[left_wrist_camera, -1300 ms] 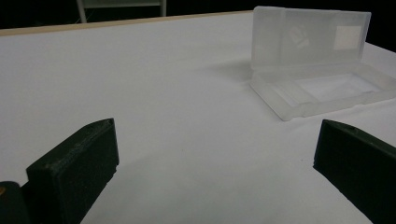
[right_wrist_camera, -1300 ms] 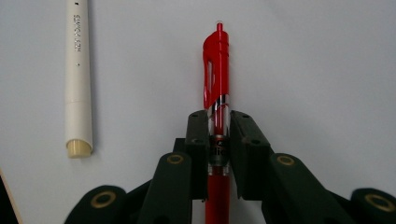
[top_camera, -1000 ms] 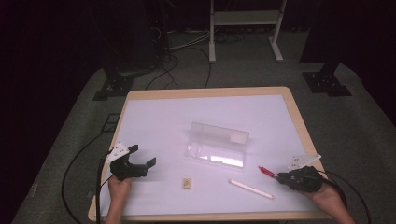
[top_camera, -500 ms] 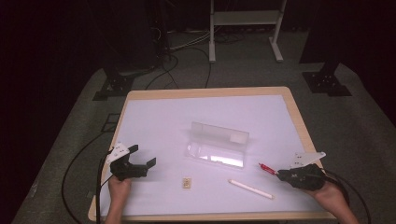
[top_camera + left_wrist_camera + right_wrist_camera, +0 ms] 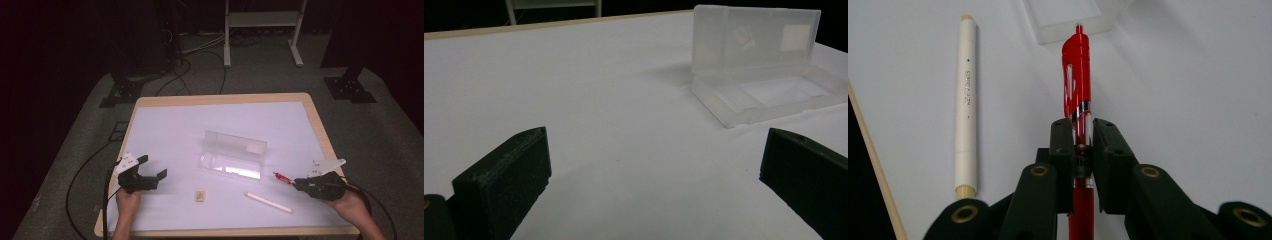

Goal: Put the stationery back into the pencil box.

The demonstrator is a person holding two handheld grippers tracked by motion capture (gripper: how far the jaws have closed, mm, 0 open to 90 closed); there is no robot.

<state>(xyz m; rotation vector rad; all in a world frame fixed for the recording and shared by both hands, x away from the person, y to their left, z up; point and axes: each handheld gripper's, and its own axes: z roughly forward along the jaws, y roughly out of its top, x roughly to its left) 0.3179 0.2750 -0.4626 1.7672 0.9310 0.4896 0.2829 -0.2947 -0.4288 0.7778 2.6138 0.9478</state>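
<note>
The right gripper (image 5: 1080, 137) pinches the red pen (image 5: 1077, 70); it should stay level, aimed into the open clear case (image 5: 231, 159); the left gripper (image 5: 654, 165) is spread.

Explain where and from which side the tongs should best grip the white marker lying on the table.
Probably at mid-barrel, coming straight down from above with the jaws across its width. The white marker lies flat on the table, long and thin, with bare surface on both sides; the red pen held in the right tongs lies apart from it.

red pen (image 5: 1077, 70) | capped, clip up | lying level, tip toward clear case (image 5: 231, 156) | near table's right edge
</note>
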